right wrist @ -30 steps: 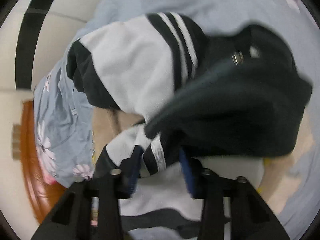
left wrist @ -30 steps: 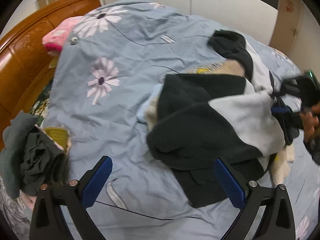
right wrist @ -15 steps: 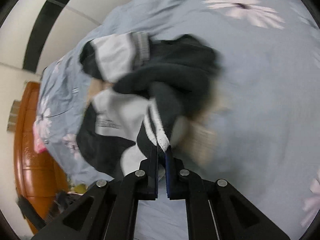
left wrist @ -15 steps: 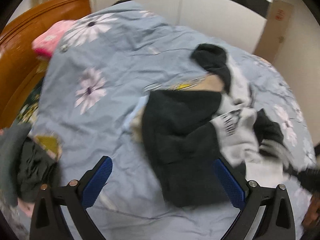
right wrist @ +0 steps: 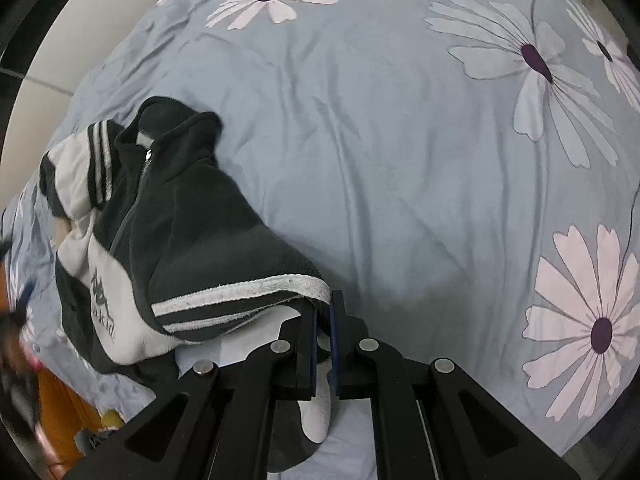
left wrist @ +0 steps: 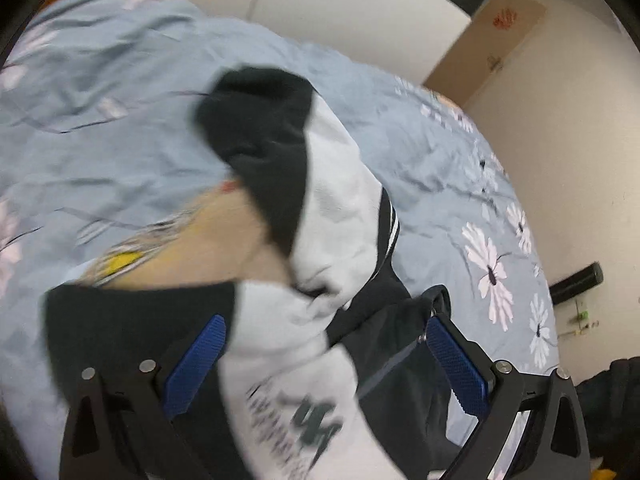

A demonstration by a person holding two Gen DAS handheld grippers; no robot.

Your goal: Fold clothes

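Down low, the right gripper [right wrist: 323, 320] pinches the striped hem of the black-and-white jacket [right wrist: 192, 240], the left gripper [left wrist: 326, 360] hangs over it with fingers spread wide, both above the flowered blue bedspread [right wrist: 400, 140] beside a pale wall [left wrist: 360, 12].

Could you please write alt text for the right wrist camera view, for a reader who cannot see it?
The right gripper is shut on the striped hem of a black and white fleece jacket, which trails away to the left over a blue-grey bed cover printed with large daisies. The zip and collar lie at the jacket's far end.
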